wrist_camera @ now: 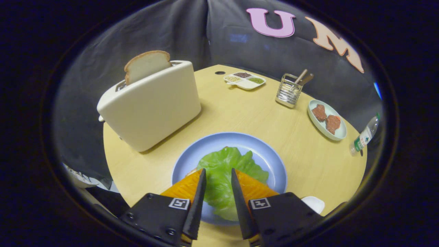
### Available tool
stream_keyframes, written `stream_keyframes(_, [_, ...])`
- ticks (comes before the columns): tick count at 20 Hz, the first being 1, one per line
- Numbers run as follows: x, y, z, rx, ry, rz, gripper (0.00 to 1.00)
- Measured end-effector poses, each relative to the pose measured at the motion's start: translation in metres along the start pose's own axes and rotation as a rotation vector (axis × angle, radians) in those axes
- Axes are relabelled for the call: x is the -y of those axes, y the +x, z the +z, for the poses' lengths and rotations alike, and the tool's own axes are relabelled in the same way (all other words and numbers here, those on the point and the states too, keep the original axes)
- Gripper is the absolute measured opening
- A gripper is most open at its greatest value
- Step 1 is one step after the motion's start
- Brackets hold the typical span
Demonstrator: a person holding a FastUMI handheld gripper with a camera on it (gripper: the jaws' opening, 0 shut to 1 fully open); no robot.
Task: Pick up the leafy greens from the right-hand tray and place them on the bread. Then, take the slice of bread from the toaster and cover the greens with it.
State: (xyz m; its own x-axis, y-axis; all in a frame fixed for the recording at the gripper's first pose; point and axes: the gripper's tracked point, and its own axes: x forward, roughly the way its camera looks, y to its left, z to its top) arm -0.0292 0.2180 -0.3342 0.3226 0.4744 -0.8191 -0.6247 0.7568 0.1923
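So the biggest thing here is the round wooden table (301, 151), and on it, well beyond the fingers and off to their left, sits a cream toaster (151, 106) with a slice of bread (146, 65) poking up out of its slot. Right ahead of the fingers is a blue plate (267, 154), and the leafy greens (224, 171) are lying on it, covering most of whatever's underneath; I can just spot a brownish sliver at the leaf's far edge but can't really say what it is. The gripper (218, 176) hangs over the near part of the plate with its two fingers spread apart, the leaf showing in the gap between them, and they aren't gripping anything. Farther out to the right there's a pale oval tray (337, 133) with two reddish-brown pieces on it, then a wire utensil holder (288, 92), and a little divided dish (245, 82) way beyond.
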Motion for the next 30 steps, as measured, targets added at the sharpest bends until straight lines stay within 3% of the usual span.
stream_keyframes(3, [-0.013,-0.013,0.018,0.038,0.006,0.000,0.95])
stream_keyframes(5, [-0.027,-0.024,0.035,0.068,0.021,0.014,0.98])
stream_keyframes(11, [-0.060,-0.068,0.100,0.157,0.061,0.037,0.98])
stream_keyframes(17, [-0.090,-0.081,0.156,0.192,0.074,0.076,0.98])
stream_keyframes(23, [-0.116,-0.065,0.190,0.208,0.096,0.111,0.97])
stream_keyframes(30, [-0.116,-0.028,0.210,0.197,0.162,0.095,0.95])
